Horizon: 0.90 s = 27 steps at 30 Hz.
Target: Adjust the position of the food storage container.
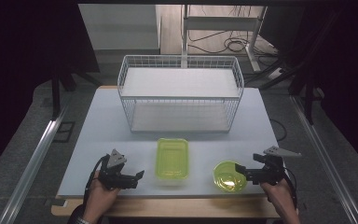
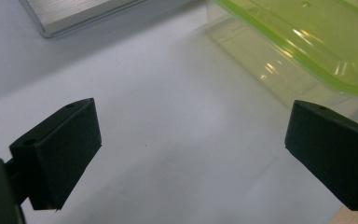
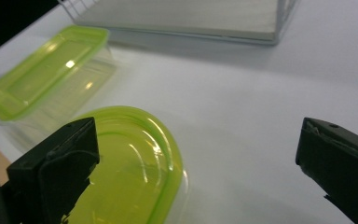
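Two lidded containers are seen near the front edge of the desk [image 1: 102,121]. A rect. box with a yellow-green lid [image 1: 172,157] is set at front centre; a round container with a yellow-green lid [image 1: 230,176] is set to its right, closer to the front edge, apart from the box. A white wire basket [image 1: 181,93] is placed toward the back edge, w/ a white board seen inside.

The left gripper [image 1: 137,177] is held near the front-left corner, jaws spread wide w/ nothing between them, pointed toward the rect. box [image 2: 307,42] and just short of it. The right gripper [image 1: 238,170] is held at the front-right, jaws also wide apart and empty; one jaw is seen over the edge of the round container [image 3: 130,163], but contact can't be told.
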Motion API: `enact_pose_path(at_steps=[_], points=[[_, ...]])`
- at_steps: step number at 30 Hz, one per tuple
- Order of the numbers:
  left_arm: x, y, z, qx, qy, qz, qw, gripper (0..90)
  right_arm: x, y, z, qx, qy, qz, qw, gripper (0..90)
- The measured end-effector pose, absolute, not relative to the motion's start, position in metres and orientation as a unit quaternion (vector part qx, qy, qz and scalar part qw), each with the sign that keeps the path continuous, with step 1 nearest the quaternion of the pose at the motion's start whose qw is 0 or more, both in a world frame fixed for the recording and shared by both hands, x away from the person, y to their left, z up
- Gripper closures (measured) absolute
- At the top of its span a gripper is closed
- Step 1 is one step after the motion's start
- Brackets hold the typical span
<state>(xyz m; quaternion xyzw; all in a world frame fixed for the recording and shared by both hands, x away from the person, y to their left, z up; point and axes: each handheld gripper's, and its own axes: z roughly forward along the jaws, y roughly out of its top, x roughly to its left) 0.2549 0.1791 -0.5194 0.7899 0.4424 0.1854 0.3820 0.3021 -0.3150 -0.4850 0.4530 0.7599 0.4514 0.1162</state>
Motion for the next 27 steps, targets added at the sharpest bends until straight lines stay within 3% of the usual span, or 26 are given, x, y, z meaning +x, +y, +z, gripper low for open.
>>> enact_pose_path(at_steps=[16, 24, 26, 27], points=[[0.255, 0.180, -0.521, 0.790, 0.435, 0.184, 0.390, 3.4, 0.304, -0.313, -0.487, 0.462, 0.771, 0.412, 0.150, 2.2], [0.256, 0.179, -0.521, 0.793, 0.432, 0.183, 0.389, 3.4, 0.300, -0.309, -0.480, 0.456, 0.781, 0.397, 0.157, 23.0], [0.256, 0.179, -0.521, 0.793, 0.432, 0.183, 0.389, 3.4, 0.297, -0.306, -0.476, 0.448, 0.784, 0.396, 0.168, 32.2], [0.256, 0.179, -0.521, 0.793, 0.432, 0.183, 0.389, 3.5, 0.294, -0.304, -0.471, 0.437, 0.787, 0.398, 0.178, 41.8]])
